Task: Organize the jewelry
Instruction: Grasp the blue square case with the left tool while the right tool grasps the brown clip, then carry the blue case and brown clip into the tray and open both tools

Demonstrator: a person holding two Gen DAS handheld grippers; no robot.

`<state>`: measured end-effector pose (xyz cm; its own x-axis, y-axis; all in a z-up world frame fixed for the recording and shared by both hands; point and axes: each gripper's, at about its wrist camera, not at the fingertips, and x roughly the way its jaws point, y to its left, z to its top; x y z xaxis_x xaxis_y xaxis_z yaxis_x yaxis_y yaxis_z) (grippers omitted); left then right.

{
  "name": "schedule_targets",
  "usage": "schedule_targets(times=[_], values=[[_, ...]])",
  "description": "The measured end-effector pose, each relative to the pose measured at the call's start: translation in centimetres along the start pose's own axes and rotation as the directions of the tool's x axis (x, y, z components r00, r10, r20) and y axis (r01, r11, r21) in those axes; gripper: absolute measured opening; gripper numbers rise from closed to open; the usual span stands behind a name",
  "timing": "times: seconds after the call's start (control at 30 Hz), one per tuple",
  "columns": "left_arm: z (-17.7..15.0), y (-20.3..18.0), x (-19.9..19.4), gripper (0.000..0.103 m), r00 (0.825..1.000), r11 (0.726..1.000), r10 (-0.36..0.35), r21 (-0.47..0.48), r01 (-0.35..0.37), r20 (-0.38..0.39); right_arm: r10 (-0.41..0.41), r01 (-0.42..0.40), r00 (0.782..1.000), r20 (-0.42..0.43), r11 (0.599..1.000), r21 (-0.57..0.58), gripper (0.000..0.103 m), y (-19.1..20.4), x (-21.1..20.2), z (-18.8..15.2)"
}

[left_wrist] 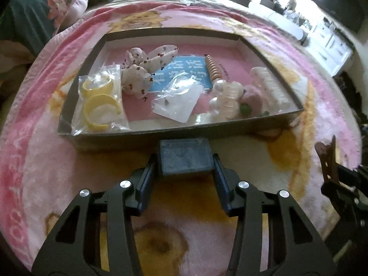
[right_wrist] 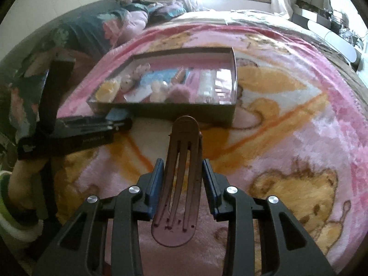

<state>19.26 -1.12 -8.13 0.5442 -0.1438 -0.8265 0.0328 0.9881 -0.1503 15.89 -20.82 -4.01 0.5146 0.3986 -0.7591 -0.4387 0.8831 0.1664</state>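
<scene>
Left gripper (left_wrist: pixel 185 168): jaws clamped on a small blue box (left_wrist: pixel 184 158), one pad against each side. The box sits on the blanket (left_wrist: pixel 46 161), just in front of the near wall of the tray (left_wrist: pixel 142 138).

Right gripper (right_wrist: pixel 182 174): jaws closed on a brown hair clip (right_wrist: pixel 181 172), held lengthwise, with its rounded tip pointing toward the tray's near wall. The clip is clear of the tray, on the near side of it, to the right of the blue box.

Tray contents, located from its near wall:
- Bag of yellow rings (left_wrist: pixel 101 101), in the left corner, lying over the wall's edge.
- Clear packet (left_wrist: pixel 177 101), just behind the wall, centre.
- White hair claws (left_wrist: pixel 227 96), right of the packet, with a pink fluffy piece (left_wrist: pixel 251 97) beside them.
- Spotted fabric bows (left_wrist: pixel 147 66), farther back on the left.
- Tan spiral band (left_wrist: pixel 212 67), farther back, centre right, on a blue card (left_wrist: pixel 179 73).

A sleeve (right_wrist: pixel 9 207) shows behind the left gripper in the right wrist view.
</scene>
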Motion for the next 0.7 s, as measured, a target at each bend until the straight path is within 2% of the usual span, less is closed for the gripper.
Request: schedule_targets(times=[0.13,0.33,0.7], values=[[0.3,0.2,-3.0,0.038,0.998,1.000,-0.030,0.003,0.030,0.048,0.019,-0.019,0.999,0.041,1.000,-0.020,0.033,0.6,-1.3,1.4],[2.2,1.2,-6.5,0.038,0.992,1.000,-0.023,-0.001,0.023,0.121,0.035,-0.030,0.995,0.096,0.998,-0.051,0.033,1.9,-2.4,3.9],[5.3,3.3,-7.2,0.038,0.986,0.999,0.010,-0.043,-0.003,0.169,0.037,-0.023,0.984,0.177,0.996,-0.083,0.033,3.1,-1.6,9.1]])
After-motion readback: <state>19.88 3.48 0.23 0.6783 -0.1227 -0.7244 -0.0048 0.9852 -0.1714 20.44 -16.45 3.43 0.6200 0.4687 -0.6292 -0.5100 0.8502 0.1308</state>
